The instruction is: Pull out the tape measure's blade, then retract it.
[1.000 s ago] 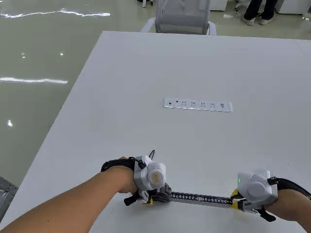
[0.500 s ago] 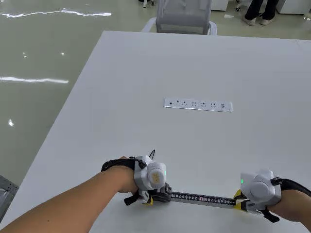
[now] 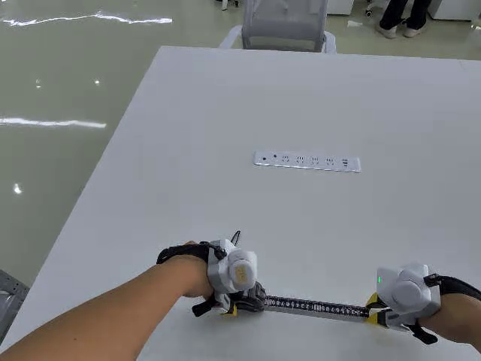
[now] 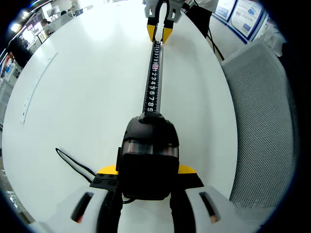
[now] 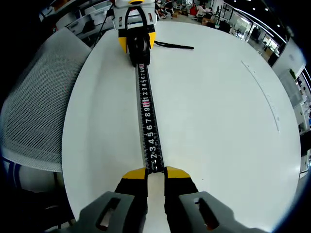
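Tape measure case: the black case point(image 4: 148, 155) rests on the near edge of the table, clamped between the jaws of the left gripper point(image 4: 148, 171); its thin black wrist cord point(image 4: 73, 162) trails loose on the tabletop beside it.
Blade: the blade point(image 5: 147, 111) is drawn out flat and straight along the table edge, numerals facing up, from the mouth of the case to the right gripper point(image 5: 155, 175).
Left gripper jaws: closed part-way, as wide as the case, with the yellow pads point(image 4: 108, 170) pressed to its two sides.
Right gripper jaws: nearly closed, with the blade's tip pinched between the yellow pads.
Step in hand: the pull-out is judged to be under way or near its end, with the retraction not yet done.
How to do it well: the case is best held steady and low while the tip is drawn in line with the case's mouth, so that the blade is neither twisted nor buckled. For the retraction, the tip is better guided back under grip than released, since a sprung blade is likely to whip.
Surface: a plain white table point(image 3: 301, 105), smooth and matte, with a white power strip point(image 3: 307, 162) lying flat near its middle, well apart from the work.
Room: a glossy grey-green floor point(image 3: 68, 90) is seen to the left, a grey mesh office chair point(image 3: 284, 22) is drawn up at the far end of the table, and a person's legs point(image 3: 398, 19) are seen beyond it.
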A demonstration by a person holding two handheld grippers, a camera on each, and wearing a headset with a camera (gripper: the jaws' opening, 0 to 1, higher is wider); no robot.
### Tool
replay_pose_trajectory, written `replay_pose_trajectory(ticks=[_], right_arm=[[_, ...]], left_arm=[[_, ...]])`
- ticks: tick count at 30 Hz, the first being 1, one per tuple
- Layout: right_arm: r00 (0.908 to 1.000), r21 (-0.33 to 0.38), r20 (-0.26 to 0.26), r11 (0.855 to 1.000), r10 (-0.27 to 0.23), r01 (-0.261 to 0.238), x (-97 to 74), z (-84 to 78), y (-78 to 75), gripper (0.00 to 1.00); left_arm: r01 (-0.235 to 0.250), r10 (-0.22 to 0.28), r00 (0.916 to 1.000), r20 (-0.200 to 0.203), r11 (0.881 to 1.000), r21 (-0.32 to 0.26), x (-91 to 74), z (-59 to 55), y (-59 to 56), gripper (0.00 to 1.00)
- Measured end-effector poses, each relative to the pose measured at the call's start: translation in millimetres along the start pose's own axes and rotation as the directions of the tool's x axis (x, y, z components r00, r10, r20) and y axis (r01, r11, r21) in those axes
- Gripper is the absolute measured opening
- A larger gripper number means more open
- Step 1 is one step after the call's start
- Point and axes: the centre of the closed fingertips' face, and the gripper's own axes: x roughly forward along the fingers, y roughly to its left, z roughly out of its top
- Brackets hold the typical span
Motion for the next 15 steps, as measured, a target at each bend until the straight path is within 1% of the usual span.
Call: replay_pose_trajectory(ticks=[3,9,15], right_arm=[[1.0000,0.004,-0.003,1.000,-0.002,0.002,0.8,-3.6,-0.8,0.10],[1.0000,0.007,-0.003,1.000,-0.003,0.003,-5.2,-3.4,1.3,0.10],[1.0000,0.012,-0.004,1.000,-0.005,0.005,-4.6,-6.8,-0.2,0.10]], left_arm=[[0.000,0.000,1.0000,-0.001,1.000,0.000,-0.1,0.2,-0.2,0.34],[0.000,0.000,1.0000,-0.001,1.000,0.000,0.4,0.2,0.1,0.34],[0.000,0.000,1.0000,0.000,1.000,0.001,0.2,0.3,0.0,0.34]])
